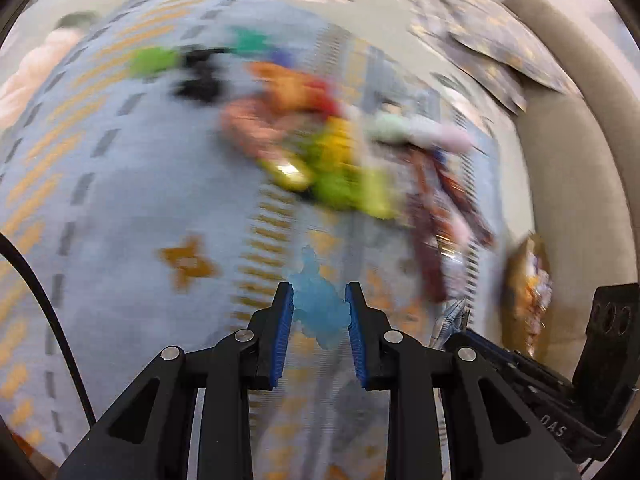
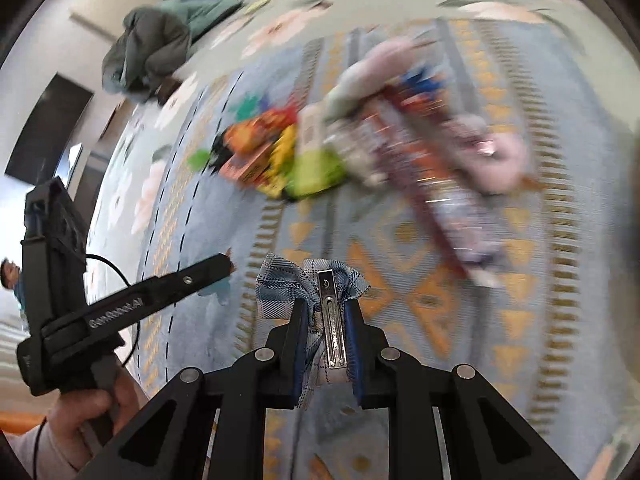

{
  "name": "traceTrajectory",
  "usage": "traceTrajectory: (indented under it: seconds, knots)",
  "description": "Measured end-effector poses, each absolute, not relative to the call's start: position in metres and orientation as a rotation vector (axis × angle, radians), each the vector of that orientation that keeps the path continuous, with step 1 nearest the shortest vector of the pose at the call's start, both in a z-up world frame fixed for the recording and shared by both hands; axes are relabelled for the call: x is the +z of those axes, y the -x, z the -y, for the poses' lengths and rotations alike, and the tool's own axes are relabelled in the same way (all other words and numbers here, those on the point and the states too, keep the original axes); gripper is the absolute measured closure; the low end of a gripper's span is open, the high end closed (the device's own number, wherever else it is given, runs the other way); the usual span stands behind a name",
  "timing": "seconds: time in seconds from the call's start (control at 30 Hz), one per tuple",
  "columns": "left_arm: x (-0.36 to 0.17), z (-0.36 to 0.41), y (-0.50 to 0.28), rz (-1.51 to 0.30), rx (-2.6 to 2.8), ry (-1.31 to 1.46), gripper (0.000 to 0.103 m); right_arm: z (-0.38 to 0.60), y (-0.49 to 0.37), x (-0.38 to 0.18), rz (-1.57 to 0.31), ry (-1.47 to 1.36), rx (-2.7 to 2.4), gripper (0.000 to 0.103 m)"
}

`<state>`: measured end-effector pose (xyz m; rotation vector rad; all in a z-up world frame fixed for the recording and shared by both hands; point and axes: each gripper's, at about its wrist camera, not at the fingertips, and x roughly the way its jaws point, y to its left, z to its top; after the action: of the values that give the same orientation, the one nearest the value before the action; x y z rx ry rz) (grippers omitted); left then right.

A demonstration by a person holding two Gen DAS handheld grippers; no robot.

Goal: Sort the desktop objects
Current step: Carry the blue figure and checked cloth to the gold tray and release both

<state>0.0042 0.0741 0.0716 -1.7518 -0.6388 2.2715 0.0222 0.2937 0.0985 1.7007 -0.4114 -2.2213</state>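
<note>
While the right gripper [image 2: 327, 312] clamps a blue plaid bow clip [image 2: 316, 284], our left gripper [image 1: 319, 312] holds a pale-blue translucent piece [image 1: 320, 308] above the patterned mat [image 1: 120, 240]. Carrying step, we judge (frames blurred); next needs a drop spot clear of the mixed pile [image 1: 312, 152] mid-mat.

Left gripper [image 1: 319, 314]: black arms, blue-padded fingers [image 1: 282, 332], jaws parted around a pale blue translucent piece [image 1: 318, 308]; contact unclear through blur. Patterned blue-and-orange rug [image 1: 120, 200] beneath. Blurred heap of coloured objects [image 1: 316, 144] well ahead: orange, red, yellow, green, pink items. Long brown wrappers [image 1: 432, 232] to its right. Second gripper [image 1: 540, 392] at lower right edge. Black cable [image 1: 44, 292] at left.
</note>
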Motion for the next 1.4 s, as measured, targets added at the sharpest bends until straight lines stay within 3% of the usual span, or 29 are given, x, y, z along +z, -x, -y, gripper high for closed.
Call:
traceTrajectory:
  seconds: [0.47, 0.73, 0.8, 0.83, 0.87, 0.93, 1.4]
  knots:
    - [0.141, -0.322, 0.019, 0.481, 2.000, 1.415, 0.079, -0.552, -0.071, 0.197, 0.744, -1.650, -2.835, 0.085]
    - [0.157, -0.416, 0.013, 0.380, 1.927, 1.318, 0.079, -0.618, -0.081, 0.220, 0.819, -1.576, -2.979, 0.083]
    - [0.153, -0.425, 0.013, 0.400, 1.946, 1.323, 0.076, -0.625, -0.082, 0.214, 0.843, -1.532, -3.003, 0.080]
    - [0.146, -0.430, 0.015, 0.417, 1.967, 1.351, 0.060, -0.627, -0.081, 0.209, 0.887, -1.503, -2.994, 0.068]
    - [0.139, -0.433, 0.017, 0.417, 1.966, 1.378, 0.054, -0.628, -0.081, 0.205, 0.899, -1.501, -2.981, 0.061]
    - [0.124, -0.442, 0.021, 0.401, 1.920, 1.448, 0.054, -0.627, -0.084, 0.203, 0.862, -1.495, -3.023, 0.054]
    - [0.118, -0.407, 0.012, 0.293, 1.982, 1.603, 0.054, -0.581, -0.073, 0.197, 0.694, -1.548, -2.902, 0.053]
